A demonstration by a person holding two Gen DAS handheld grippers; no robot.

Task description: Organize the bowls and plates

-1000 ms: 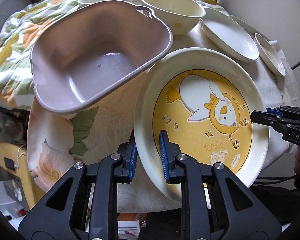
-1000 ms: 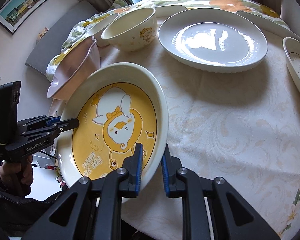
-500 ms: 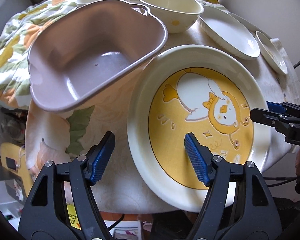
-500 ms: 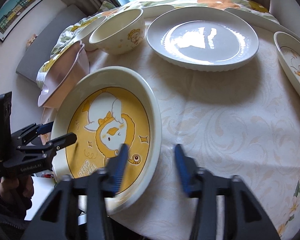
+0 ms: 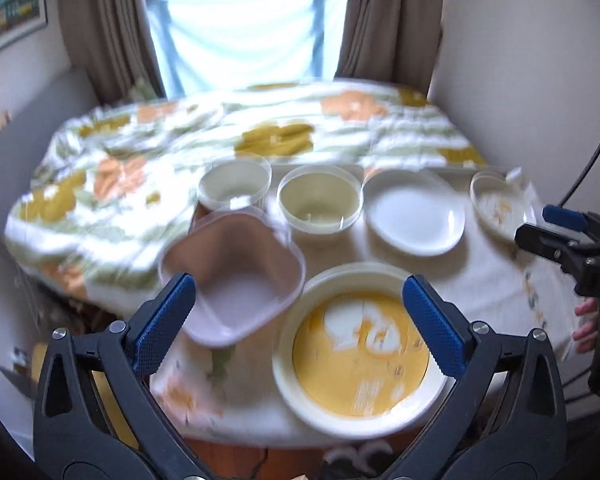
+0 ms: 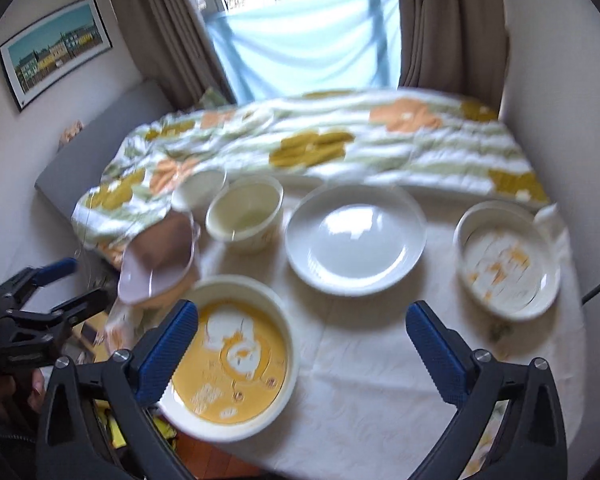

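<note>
Yellow cartoon plate (image 5: pixel 360 354) flat at table (image 6: pixel 380 380) edge, 6 o'clock | left gripper (image 5: pixel 300 320), right gripper (image 6: pixel 302 338) just spread wide, nothing between | pink basin (image 5: pixel 236 272) at 10 o'clock

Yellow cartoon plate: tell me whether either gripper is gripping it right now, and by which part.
Nothing is held. The left gripper and right gripper have just opened wide, nothing between the jaws; the yellow cartoon plate lies free at the table's near edge.

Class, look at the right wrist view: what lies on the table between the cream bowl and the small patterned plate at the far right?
The plain white plate lies between the cream bowl and the small patterned plate; the right wrist view shows it clearly.
</note>
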